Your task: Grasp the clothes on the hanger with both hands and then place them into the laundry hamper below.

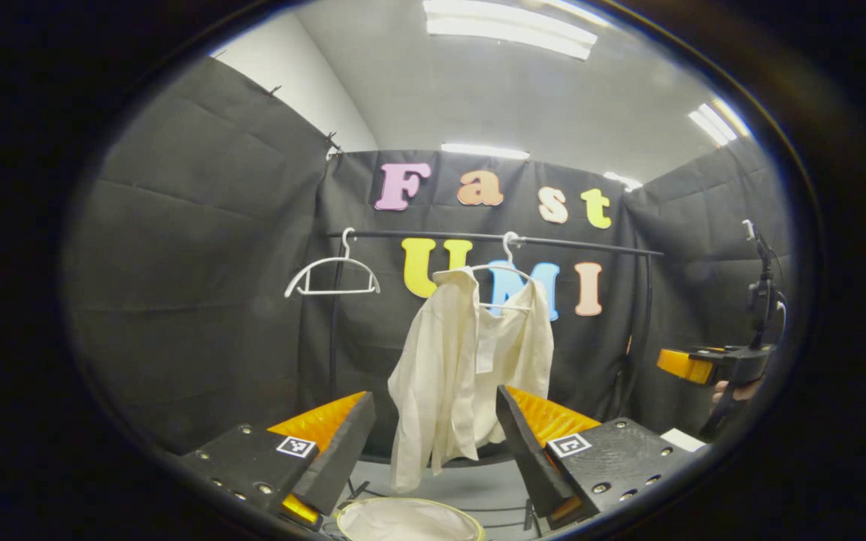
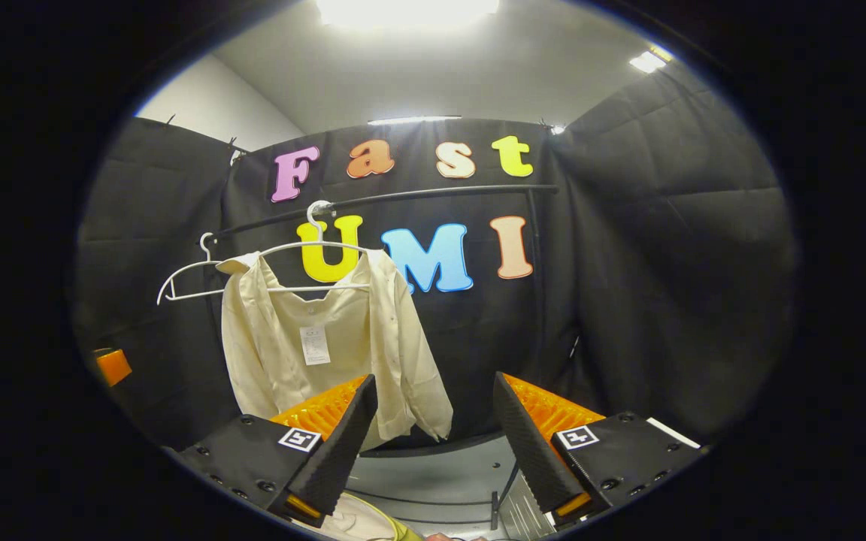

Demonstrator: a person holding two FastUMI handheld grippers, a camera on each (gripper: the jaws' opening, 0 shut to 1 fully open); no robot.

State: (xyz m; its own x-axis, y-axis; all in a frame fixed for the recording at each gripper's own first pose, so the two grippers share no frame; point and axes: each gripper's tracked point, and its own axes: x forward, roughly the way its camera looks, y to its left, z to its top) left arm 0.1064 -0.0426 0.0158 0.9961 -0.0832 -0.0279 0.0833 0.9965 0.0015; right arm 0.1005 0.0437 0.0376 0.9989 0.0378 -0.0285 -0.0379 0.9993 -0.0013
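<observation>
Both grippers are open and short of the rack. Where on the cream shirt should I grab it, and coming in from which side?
Take the shirt at its two shoulders, where they drape over the white hanger, one gripper per shoulder, approaching head-on from the front. The fabric there is folded over the hanger arms, so open jaws can likely pinch it; lower down it hangs loose. Then lift clear and drop it into the hamper below.

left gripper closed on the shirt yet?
No. The left gripper is open, well short of the shirt, which hangs from its hanger.
</observation>
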